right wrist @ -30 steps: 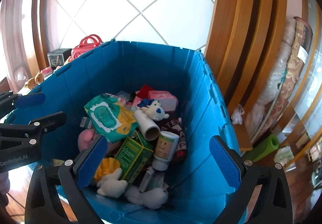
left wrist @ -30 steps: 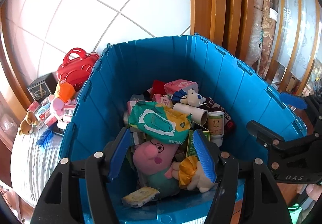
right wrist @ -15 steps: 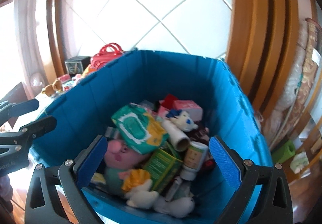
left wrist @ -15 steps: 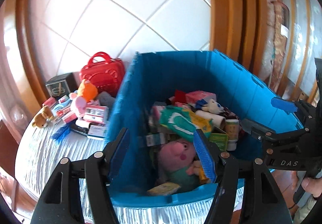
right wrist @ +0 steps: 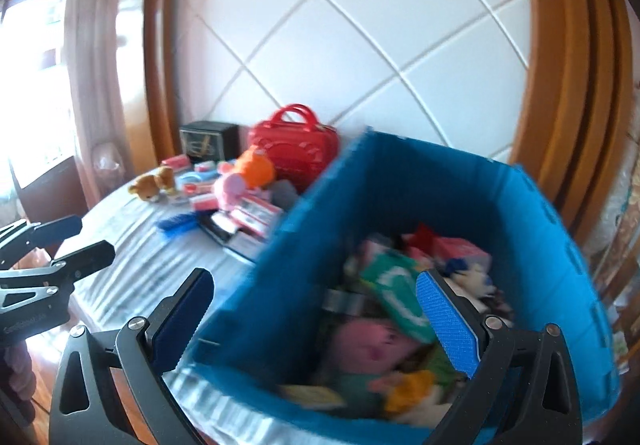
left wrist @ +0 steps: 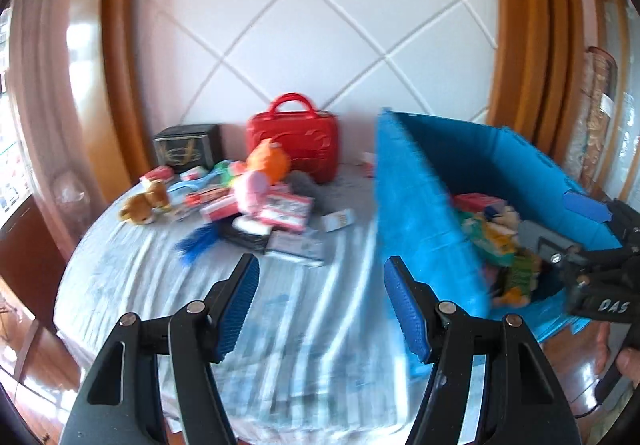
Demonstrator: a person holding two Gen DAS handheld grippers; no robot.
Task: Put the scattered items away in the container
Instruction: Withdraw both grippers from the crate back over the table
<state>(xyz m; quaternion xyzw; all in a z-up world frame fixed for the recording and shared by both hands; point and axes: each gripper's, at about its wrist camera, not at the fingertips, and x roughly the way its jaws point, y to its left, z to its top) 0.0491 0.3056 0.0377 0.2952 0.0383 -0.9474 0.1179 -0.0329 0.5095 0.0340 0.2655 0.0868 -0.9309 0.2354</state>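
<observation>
Now leftward, off blue bin (left wrist: 420, 213).

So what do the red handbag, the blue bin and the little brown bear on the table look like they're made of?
Red handbag: likely glossy plastic or patent faux leather; it shines and holds a stiff, moulded shape. Blue bin: looks like matt, rigid plastic, with flat panel walls and notched rims. Little brown bear: soft plush fabric by its fuzzy, rounded outline, though the picture is blurred.
</observation>
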